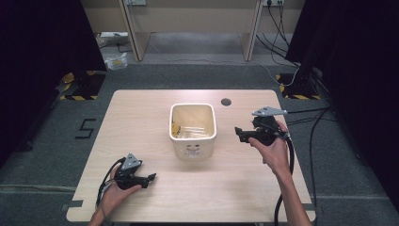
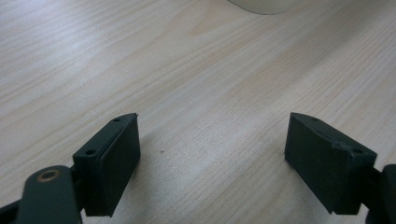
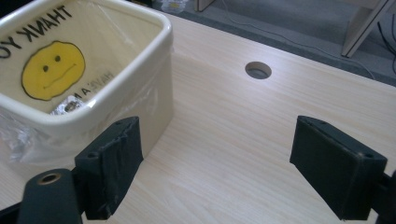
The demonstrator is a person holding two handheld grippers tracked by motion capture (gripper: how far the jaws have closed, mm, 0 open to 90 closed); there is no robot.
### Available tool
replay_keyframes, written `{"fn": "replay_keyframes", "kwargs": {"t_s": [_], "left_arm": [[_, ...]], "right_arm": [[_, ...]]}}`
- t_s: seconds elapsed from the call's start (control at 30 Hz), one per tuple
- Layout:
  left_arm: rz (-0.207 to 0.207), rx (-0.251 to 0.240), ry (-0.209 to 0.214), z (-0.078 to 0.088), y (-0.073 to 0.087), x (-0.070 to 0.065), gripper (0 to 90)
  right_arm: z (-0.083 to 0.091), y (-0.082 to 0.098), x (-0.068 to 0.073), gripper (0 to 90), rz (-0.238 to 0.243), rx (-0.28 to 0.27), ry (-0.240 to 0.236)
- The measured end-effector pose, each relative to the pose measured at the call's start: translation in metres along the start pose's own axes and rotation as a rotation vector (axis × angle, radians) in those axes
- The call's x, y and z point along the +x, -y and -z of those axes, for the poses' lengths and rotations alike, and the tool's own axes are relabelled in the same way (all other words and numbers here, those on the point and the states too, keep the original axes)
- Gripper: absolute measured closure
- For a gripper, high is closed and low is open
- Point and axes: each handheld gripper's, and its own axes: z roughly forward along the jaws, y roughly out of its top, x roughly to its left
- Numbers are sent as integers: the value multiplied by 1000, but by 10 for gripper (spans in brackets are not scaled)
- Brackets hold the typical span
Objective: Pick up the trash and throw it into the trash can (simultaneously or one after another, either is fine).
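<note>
A cream bin [image 1: 193,106] lined with a clear plastic bag stands at the middle of the wooden table [image 1: 136,117]. The bag shows a yellow smiley face and "THANK YOU". Crumpled wrappers [image 1: 188,132] lie inside. My right gripper [image 1: 238,134] is held just right of the bin, pointing at it. In the right gripper view my right gripper [image 3: 215,168] is open with nothing between its jaws, and the bin [image 3: 154,51] lies just beyond the left jaw. My left gripper [image 1: 150,178] rests near the front left of the table. It stands open [image 2: 212,158] over bare wood.
A round cable hole [image 1: 226,101] sits in the table behind and right of the bin, and the hole [image 3: 258,70] lies ahead of the right jaws. Cables [image 1: 301,113] trail off the table's right side. Desk legs and small clutter stand on the floor beyond the far edge.
</note>
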Motion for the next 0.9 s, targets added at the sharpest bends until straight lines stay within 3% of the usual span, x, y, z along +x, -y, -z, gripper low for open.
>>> {"fn": "replay_keyframes", "kwargs": {"t_s": [0.1, 0.4, 0.63, 0.9], "left_arm": [[0, 0, 0, 0, 0, 0, 173], [-1, 1, 0, 0, 0, 0, 173], [-3, 1, 3, 0, 0, 0, 161], [-3, 2, 4, 0, 0, 0, 160]], "right_arm": [[2, 6, -1, 160, 9, 6, 23], [9, 19, -7, 160, 8, 18, 29], [10, 33, -10, 159, -12, 31, 38], [8, 51, -6, 158, -38, 7, 31]]}}
